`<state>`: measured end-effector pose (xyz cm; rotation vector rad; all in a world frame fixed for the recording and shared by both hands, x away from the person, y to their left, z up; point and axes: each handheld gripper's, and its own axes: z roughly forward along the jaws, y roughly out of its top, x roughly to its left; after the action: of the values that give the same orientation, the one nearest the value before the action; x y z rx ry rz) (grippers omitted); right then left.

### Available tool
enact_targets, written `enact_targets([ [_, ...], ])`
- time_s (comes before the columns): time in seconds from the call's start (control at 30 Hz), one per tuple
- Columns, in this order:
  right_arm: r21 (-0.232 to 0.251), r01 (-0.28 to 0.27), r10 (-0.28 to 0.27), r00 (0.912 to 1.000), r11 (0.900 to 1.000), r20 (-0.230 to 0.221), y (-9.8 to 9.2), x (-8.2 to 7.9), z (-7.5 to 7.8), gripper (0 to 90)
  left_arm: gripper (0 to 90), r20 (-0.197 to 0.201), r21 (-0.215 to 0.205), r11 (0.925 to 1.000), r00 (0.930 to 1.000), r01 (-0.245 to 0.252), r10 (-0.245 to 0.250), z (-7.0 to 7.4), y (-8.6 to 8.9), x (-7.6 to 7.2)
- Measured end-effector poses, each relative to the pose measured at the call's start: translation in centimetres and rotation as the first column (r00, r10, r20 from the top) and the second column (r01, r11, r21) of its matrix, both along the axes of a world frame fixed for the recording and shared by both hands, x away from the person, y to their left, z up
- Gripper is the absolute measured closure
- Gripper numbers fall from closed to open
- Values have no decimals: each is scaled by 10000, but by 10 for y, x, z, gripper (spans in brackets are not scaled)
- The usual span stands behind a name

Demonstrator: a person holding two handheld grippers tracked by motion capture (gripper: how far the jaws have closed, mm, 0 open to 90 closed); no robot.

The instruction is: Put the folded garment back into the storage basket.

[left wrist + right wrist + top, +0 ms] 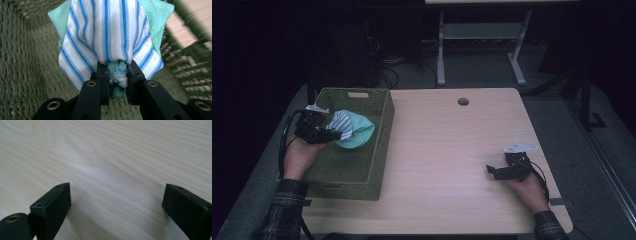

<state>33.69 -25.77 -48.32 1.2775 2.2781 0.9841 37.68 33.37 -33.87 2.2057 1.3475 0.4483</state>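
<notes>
A bundle of cloths, one white with blue stripes [110, 32] and one mint green [155, 22], hangs in my left gripper [118, 72], whose jaws are shut on its bunched end. In the high view the left gripper [332, 134] holds the striped cloth [343, 123] and green cloth [357, 132] inside the green woven basket [379, 150], above its floor. My right gripper [490, 171] rests low over the wooden table [447, 150] at the right, and in the right gripper view its jaws [115, 205] stand wide apart with bare tabletop between them.
The basket's woven walls [25, 65] surround the left gripper closely. A round cable hole [463, 101] sits at the table's far edge. Beyond the table stand a white desk frame [477, 40] and loose cables on a dark floor.
</notes>
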Motion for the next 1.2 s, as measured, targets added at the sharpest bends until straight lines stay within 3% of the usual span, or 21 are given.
enact_targets([
  [0.27,-3,-17,17,10000,10000,11,0,0,0,79,754,-486,-6,10000,9988,-98,97,-30,5,9],
  [0.6,6,1,-1,10000,10000,-7,0,0,0,79,751,-1222,153,9999,9925,-61,79,-56,4,17],
  [1.03,4,-4,4,10000,10000,0,0,0,0,79,704,-1937,648,9976,9810,242,-112,-69,2,21],
  [1.2,2,-4,4,10000,10000,0,0,0,0,79,570,-1919,639,9977,9813,235,-108,-70,3,22],
])
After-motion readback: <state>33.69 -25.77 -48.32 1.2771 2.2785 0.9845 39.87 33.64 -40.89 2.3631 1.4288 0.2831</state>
